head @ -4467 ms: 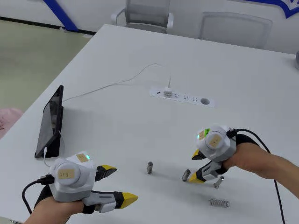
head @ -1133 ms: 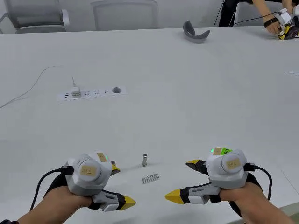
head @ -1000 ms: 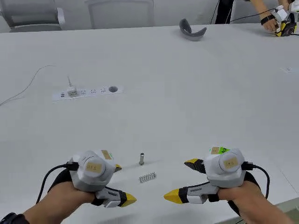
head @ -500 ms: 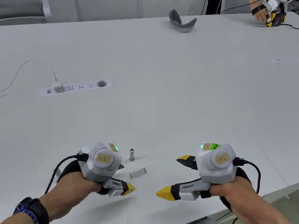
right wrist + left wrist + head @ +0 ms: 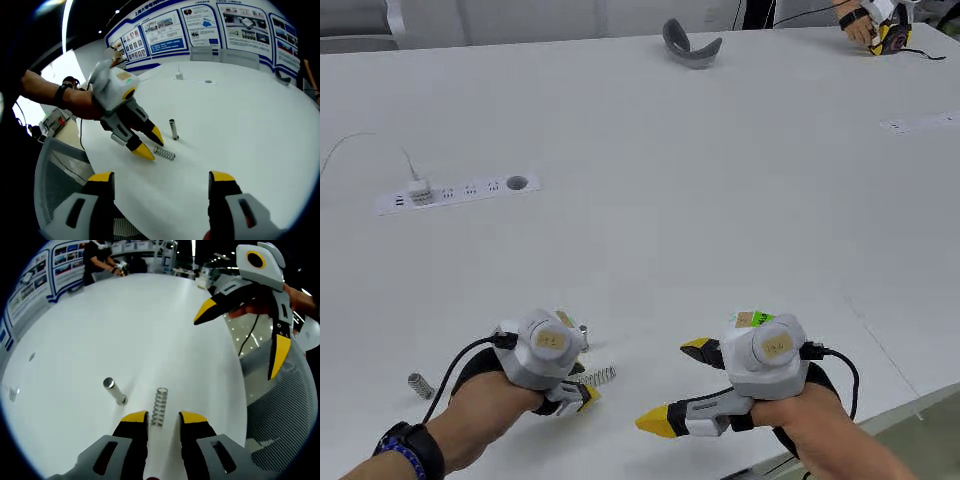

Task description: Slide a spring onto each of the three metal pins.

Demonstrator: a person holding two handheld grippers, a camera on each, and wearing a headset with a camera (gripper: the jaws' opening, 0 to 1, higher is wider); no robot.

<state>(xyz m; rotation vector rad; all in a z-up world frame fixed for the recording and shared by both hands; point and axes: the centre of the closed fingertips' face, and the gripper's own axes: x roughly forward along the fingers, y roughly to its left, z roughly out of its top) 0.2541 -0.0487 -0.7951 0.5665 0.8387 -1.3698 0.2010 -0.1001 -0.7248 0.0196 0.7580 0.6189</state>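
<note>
A loose spring (image 5: pixel 598 376) lies on the white table (image 5: pixel 720 200), just right of a short metal pin (image 5: pixel 582 330) that stands upright. My left gripper (image 5: pixel 578 395) is low on the table. In the left gripper view its yellow fingertips (image 5: pixel 136 416) stand a narrow gap apart on either side of the near end of the spring (image 5: pixel 160 405), without touching it, and the pin (image 5: pixel 115 391) is to the left. My right gripper (image 5: pixel 675 385) hovers wide open to the right with nothing in it. In its own view the right gripper (image 5: pixel 162 179) faces the spring (image 5: pixel 164 153) and the pin (image 5: pixel 173 129).
A small pin wearing a spring (image 5: pixel 418 383) lies at the near left. A power strip (image 5: pixel 450 190) sits at the back left, a grey curved object (image 5: pixel 690 45) at the far edge. Another person's hands work with a gripper at the far right (image 5: pixel 870 25). The table's front edge is close.
My left gripper has moved in to the spring and its jaws have narrowed around the spring's end. The right gripper has stayed open. My head has turned, shifting the whole view.
</note>
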